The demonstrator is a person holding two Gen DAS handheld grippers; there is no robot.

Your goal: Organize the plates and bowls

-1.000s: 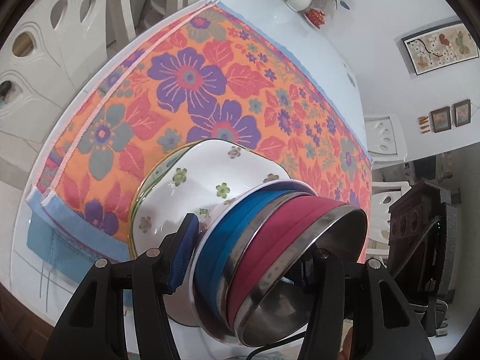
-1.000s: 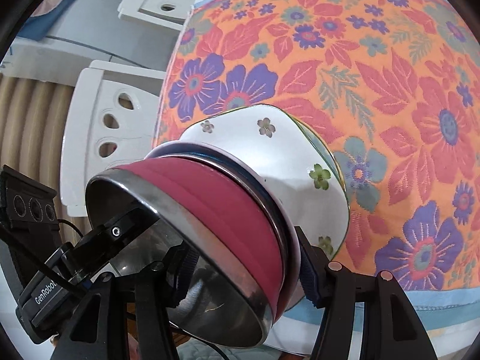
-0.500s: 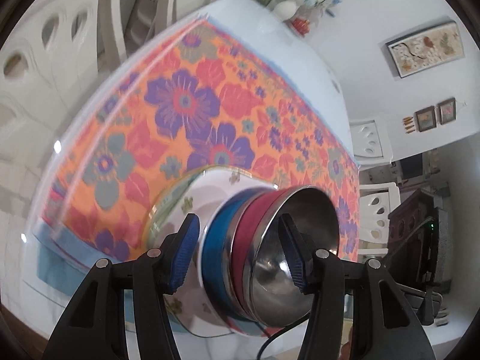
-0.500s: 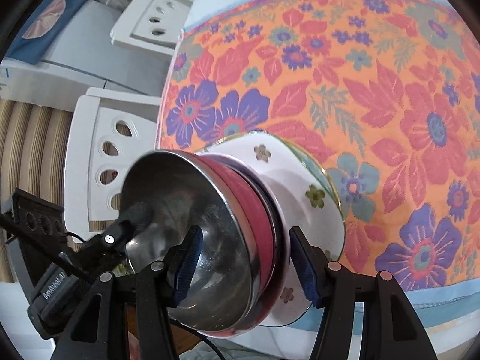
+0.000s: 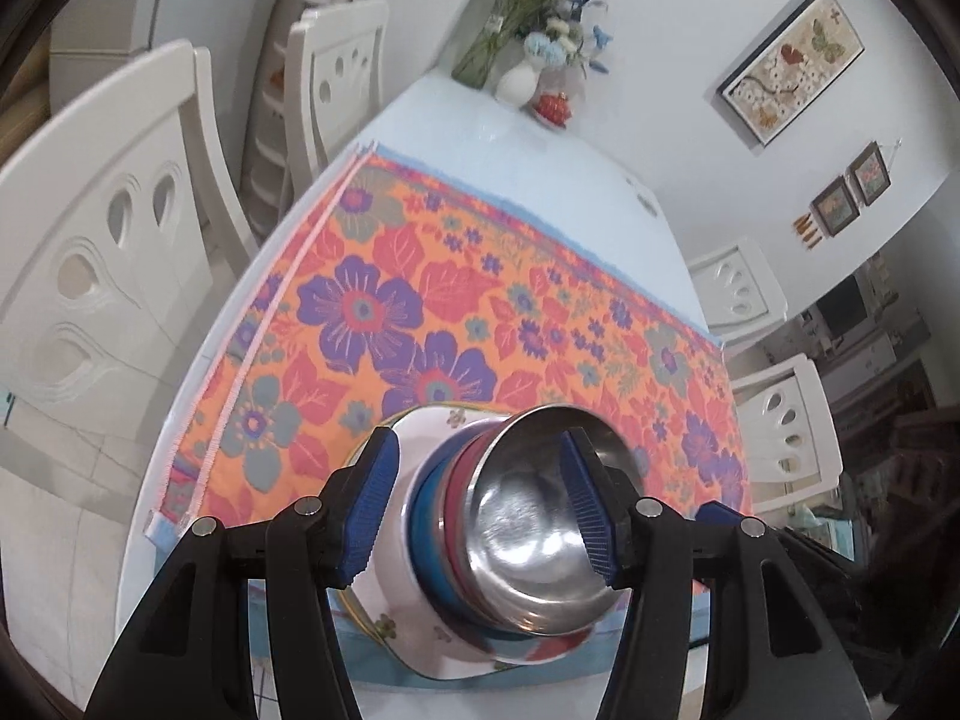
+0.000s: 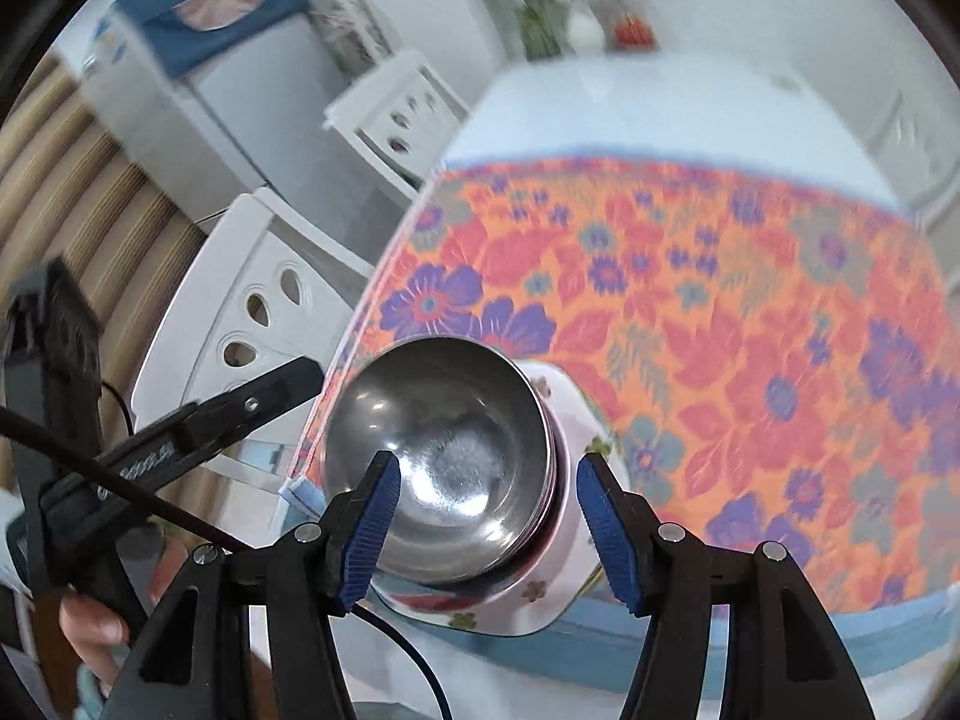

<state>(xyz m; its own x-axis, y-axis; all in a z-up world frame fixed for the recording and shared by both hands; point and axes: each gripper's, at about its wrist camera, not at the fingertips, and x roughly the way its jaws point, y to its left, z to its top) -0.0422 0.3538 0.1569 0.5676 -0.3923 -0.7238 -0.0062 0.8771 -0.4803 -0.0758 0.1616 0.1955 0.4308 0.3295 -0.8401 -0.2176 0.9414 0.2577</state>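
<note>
The cloth (image 5: 528,324) on the bench is orange, patterned with purple, red and grey-blue flowers and red leaves, edged in pale blue. The top bowl (image 5: 534,540) of the stack is shiny silver steel; below it sit a crimson band (image 5: 465,495) and a blue band (image 5: 429,516). The plates (image 6: 573,420) beneath are white with small green and mauve flowers. Each hand-held gripper is black with blue ribbed pads (image 5: 375,510).
</note>
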